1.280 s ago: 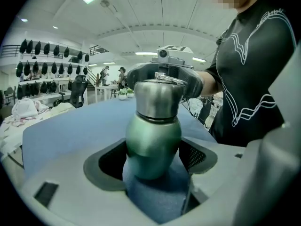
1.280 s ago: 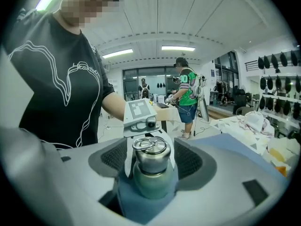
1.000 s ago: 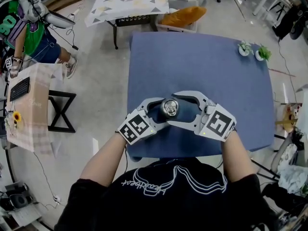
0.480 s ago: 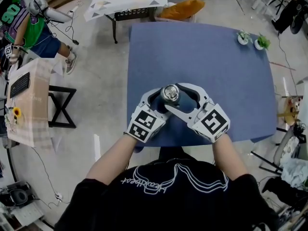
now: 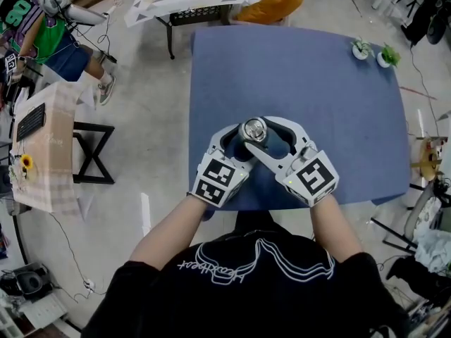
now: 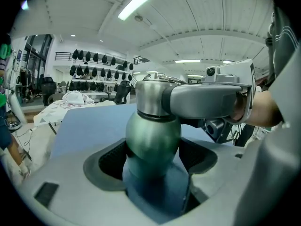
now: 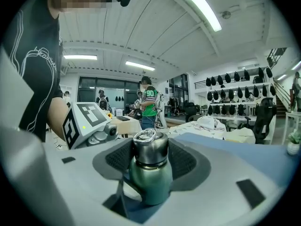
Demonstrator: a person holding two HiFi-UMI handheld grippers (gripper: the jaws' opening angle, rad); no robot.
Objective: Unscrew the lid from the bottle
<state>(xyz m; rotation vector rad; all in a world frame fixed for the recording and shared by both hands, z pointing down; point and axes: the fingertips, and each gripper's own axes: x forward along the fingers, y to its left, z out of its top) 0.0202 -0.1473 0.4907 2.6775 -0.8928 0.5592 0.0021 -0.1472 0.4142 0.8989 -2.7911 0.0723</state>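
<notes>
A green metal bottle [image 6: 153, 135] with a steel lid [image 5: 254, 129] stands upright on the blue table [image 5: 317, 83], near its front edge. My left gripper [image 5: 245, 142] is shut on the bottle's body [image 7: 150, 185], its dark pads [image 6: 110, 157] against the rounded shoulder. My right gripper [image 5: 258, 134] reaches in from the right at lid height. Its jaws are closing, with the lid [image 7: 150, 147] between the pads [image 7: 120, 159]; the pads stand close beside the lid. The right gripper's finger [image 6: 207, 100] wraps the lid [image 6: 148, 98] in the left gripper view.
Two small potted plants [image 5: 361, 49] [image 5: 386, 56] sit at the table's far right corner. Left of the table are a side table with a keyboard [image 5: 32, 125] and a person in a green shirt [image 5: 35, 30]. Beyond the table lies an orange cushion [image 5: 271, 7].
The right gripper's jaws have narrowed around the lid, and its marker cube has swung a little nearer the left one. The left gripper keeps its hold on the bottle.
</notes>
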